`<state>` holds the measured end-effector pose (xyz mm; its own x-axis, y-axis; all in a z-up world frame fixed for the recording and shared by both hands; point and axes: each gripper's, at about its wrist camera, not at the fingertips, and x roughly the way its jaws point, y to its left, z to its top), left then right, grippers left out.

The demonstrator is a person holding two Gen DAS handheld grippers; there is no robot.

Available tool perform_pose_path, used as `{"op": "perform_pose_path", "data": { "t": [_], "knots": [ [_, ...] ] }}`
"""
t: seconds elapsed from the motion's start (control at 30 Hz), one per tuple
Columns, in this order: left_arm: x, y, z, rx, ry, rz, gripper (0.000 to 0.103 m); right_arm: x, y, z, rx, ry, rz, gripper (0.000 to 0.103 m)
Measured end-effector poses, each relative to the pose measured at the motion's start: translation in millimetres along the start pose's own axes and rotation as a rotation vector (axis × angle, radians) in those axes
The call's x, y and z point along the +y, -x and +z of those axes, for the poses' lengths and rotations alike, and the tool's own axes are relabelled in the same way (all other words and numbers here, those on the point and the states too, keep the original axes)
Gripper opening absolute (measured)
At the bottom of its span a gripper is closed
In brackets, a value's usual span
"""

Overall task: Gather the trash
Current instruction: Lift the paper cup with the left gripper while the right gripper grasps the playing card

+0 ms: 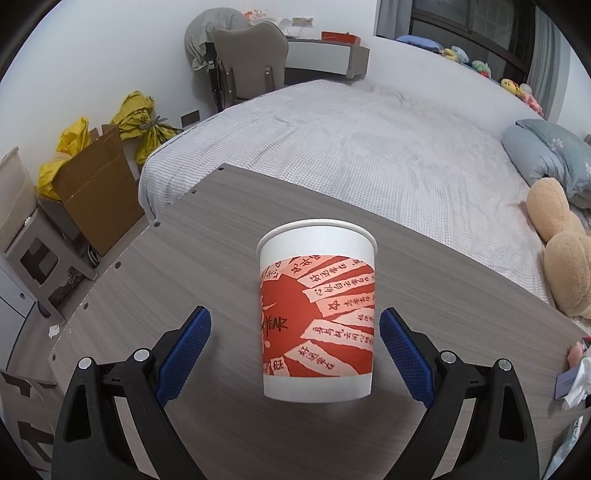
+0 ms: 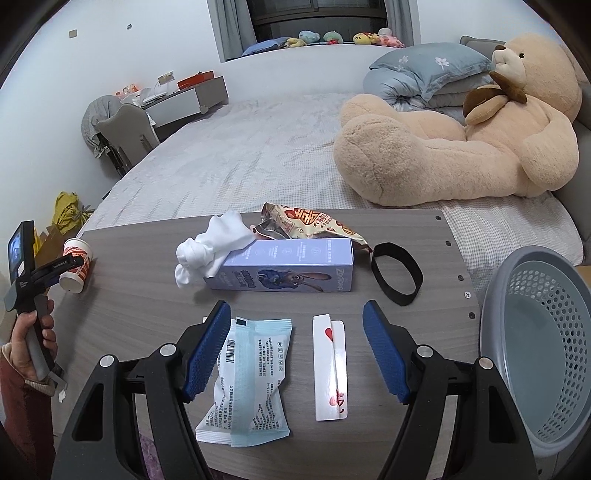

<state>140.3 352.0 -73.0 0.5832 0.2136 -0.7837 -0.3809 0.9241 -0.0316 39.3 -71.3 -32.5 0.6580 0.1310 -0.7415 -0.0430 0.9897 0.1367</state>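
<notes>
Left gripper (image 1: 295, 332) jaws wide apart; right gripper (image 2: 293, 345) likewise.

Matt paper cup (image 1: 317, 314), woodgrain table (image 1: 184, 266)

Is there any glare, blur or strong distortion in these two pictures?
Left wrist view: sharp, fisheye bends the table edge, dark corners. Right wrist view: sharp too, glare on the white sachet, soft shadow beside the purple box.

Both views are evenly lit by soft indoor light, with only weak shadows under objects. The window (image 2: 317, 14) is dark. Fisheye distortion bends the edges strongly, and the corners are black. Focus is sharp, without blur.
</notes>
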Motion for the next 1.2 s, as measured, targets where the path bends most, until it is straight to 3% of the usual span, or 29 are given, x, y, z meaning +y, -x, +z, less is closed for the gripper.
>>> {"op": "perform_pose_path", "data": {
  "t": [0.23, 0.3, 0.4, 0.73, 0.97, 1.2],
  "knots": [
    [-8, -12, 2, 0.017, -0.027, 0.007, 0.086, -1, 0, -2, 0.004, -0.004, -0.003, 0.071],
    [-10, -15, 2, 0.032, -0.033, -0.013, 0.069, -2, 1, -3, 0.003, -0.008, -0.004, 0.071],
    [-13, -17, 0, 0.047, -0.039, -0.030, 0.060, -5, 2, -4, 0.001, -0.018, -0.002, 0.071],
    [-31, 16, -21, 0.015, -0.054, -0.061, 0.060, -17, 5, -11, -0.001, -0.037, -0.011, 0.071],
    [-74, 59, -49, -0.037, -0.139, -0.106, 0.060, -38, 12, -22, -0.001, -0.052, -0.056, 0.071],
    [-117, 96, -70, -0.063, -0.207, -0.201, 0.060, -52, 6, -38, 0.041, -0.069, -0.064, 0.071]
  ]
}}
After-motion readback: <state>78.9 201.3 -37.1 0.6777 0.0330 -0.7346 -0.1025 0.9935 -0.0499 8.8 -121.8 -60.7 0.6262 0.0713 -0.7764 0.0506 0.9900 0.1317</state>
